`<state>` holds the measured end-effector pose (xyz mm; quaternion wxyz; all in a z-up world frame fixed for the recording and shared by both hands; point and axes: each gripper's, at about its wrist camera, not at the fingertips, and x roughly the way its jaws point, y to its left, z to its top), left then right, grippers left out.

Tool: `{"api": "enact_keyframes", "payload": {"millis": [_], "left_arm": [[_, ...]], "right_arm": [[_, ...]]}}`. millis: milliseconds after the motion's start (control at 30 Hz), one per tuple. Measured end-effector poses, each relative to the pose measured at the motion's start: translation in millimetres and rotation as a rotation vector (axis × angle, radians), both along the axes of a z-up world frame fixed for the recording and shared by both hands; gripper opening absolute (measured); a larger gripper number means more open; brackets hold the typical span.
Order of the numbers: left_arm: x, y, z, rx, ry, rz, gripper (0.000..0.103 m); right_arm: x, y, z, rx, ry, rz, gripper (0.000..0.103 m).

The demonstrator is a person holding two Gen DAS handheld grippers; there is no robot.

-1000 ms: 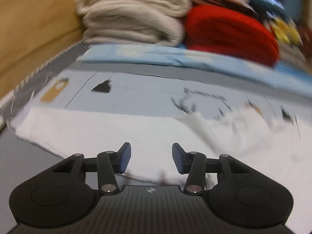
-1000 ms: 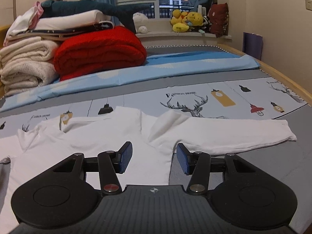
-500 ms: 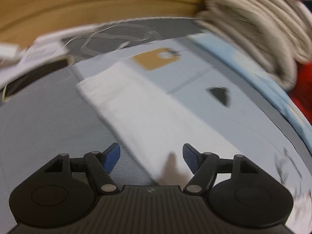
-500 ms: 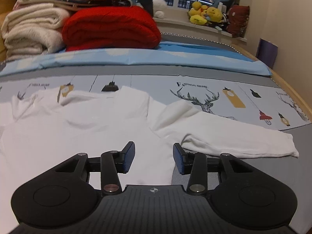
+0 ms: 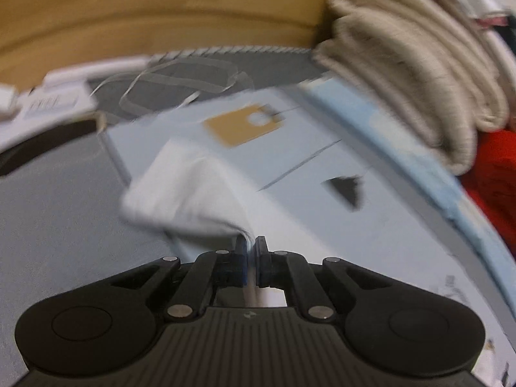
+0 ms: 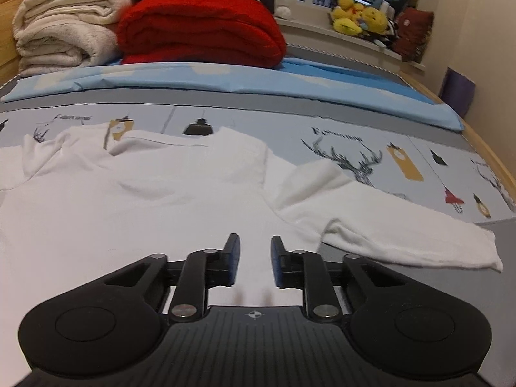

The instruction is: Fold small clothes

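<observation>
A small white long-sleeved shirt (image 6: 145, 206) lies spread flat on the printed bed sheet (image 6: 290, 122). Its right sleeve (image 6: 403, 229) stretches out to the right. My right gripper (image 6: 252, 248) is open and hovers low over the shirt's lower body. In the left wrist view, my left gripper (image 5: 251, 245) is shut on the shirt's left sleeve (image 5: 187, 190), and the cloth is bunched and lifted in front of the fingertips. The left wrist view is blurred.
Folded cream blankets (image 6: 61, 32) and a red blanket (image 6: 200, 29) are stacked at the far side, on a blue sheet (image 6: 258, 80). Stuffed toys (image 6: 358, 19) sit on the windowsill. A white cable (image 5: 177, 80) and papers (image 5: 48, 96) lie near the wooden bed frame (image 5: 161, 16).
My left gripper closed on the sleeve near its cuff end, and the cloth now bunches up. My right gripper moved lower over the shirt body and its jaws narrowed slightly.
</observation>
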<state>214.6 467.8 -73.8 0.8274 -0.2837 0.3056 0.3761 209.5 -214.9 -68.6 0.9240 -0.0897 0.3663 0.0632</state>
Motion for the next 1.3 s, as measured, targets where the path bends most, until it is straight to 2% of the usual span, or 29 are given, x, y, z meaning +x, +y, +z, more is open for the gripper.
{"api": "enact_keyframes", "payload": {"millis": [133, 300, 367, 500, 567, 633, 733, 833, 933, 1033, 1100, 1133, 1167, 1200, 1233, 1300], "left_arm": [[11, -47, 35, 0.064, -0.057, -0.111, 0.004], [23, -132, 64, 0.108, -0.089, -0.297, 0.004], [27, -164, 71, 0.111, -0.109, -0.356, 0.004], [29, -213, 69, 0.11, -0.095, -0.435, 0.004], [28, -232, 65, 0.087, -0.099, -0.457, 0.004], [27, -247, 60, 0.058, -0.097, -0.473, 0.004], [29, -263, 53, 0.005, -0.103, -0.489, 0.004], [37, -282, 51, 0.015, -0.109, -0.513, 0.004], [51, -307, 50, 0.017, -0.129, -0.557, 0.004], [65, -350, 50, -0.008, -0.159, -0.674, 0.004], [75, -386, 40, -0.094, -0.146, -0.842, 0.006], [81, -402, 32, -0.151, -0.111, -0.94, 0.01], [87, -417, 22, -0.21, -0.046, -1.045, 0.021], [88, -422, 16, -0.211, -0.009, -1.075, 0.026], [89, -421, 14, -0.185, 0.002, -1.063, 0.027], [92, -400, 14, -0.172, -0.01, -0.977, 0.027]], "right_arm": [[4, 22, 11, 0.042, -0.022, 0.055, 0.019], [21, 68, 18, 0.081, -0.016, 0.156, 0.019], [27, 89, 17, 0.069, -0.009, 0.205, 0.019], [30, 111, 13, 0.082, -0.014, 0.256, 0.019], [31, 115, 12, 0.088, 0.028, 0.236, 0.017], [32, 115, 18, 0.142, 0.05, 0.204, 0.017], [28, 110, 24, 0.197, 0.036, 0.17, 0.014], [27, 106, 23, 0.14, 0.01, 0.119, 0.013], [32, 86, 24, 0.203, 0.041, 0.081, 0.013], [38, 67, 21, 0.182, 0.046, 0.06, 0.013], [46, 54, 14, 0.159, 0.069, 0.036, 0.013], [50, 49, 11, 0.155, 0.088, 0.018, 0.013], [56, 42, 8, 0.16, 0.106, -0.001, 0.013], [61, 37, 5, 0.167, 0.122, -0.016, 0.013], [65, 33, 2, 0.171, 0.139, -0.031, 0.013], [74, 29, -3, 0.182, 0.173, -0.051, 0.014]]}}
